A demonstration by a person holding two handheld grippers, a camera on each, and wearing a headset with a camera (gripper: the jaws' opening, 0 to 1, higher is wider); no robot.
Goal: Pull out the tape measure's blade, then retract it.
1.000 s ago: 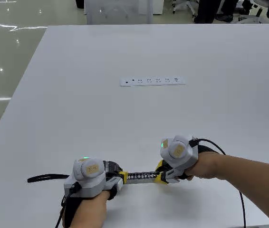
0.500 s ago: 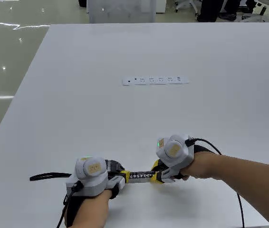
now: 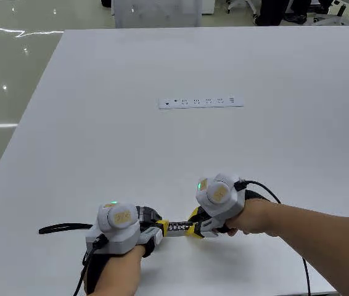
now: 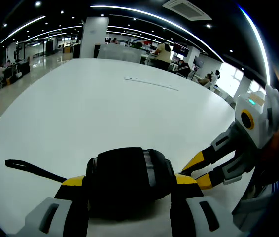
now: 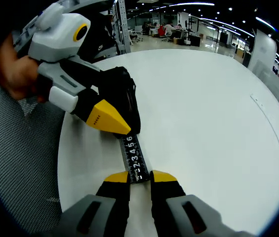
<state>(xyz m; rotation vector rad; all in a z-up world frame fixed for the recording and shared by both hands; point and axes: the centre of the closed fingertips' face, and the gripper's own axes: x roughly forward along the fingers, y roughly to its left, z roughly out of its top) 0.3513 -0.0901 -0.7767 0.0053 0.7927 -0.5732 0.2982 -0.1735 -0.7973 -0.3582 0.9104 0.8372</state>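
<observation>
The black tape measure [image 4: 124,180] sits between the yellow-tipped jaws of my left gripper [image 4: 127,183], which is shut on its case. In the head view the left gripper [image 3: 153,232] is at the table's near edge, and a short length of blade [image 3: 177,228] runs right to my right gripper [image 3: 193,230]. In the right gripper view, the right gripper [image 5: 139,177] is shut on the blade's end. The numbered blade [image 5: 133,155] leads back to the case [image 5: 122,98] in the left gripper [image 5: 100,116]. A black strap [image 3: 63,229] trails left from the case.
A white power strip [image 3: 200,102] lies mid-table, well beyond both grippers. The white table [image 3: 100,142] stretches far ahead; its left edge meets a shiny floor [image 3: 2,92]. A black cable [image 3: 267,192] loops off the right gripper. Chairs stand past the far edge.
My right gripper has moved left toward the left gripper, still holding the blade's end. The exposed blade between them has grown shorter. The left gripper has stayed put.
</observation>
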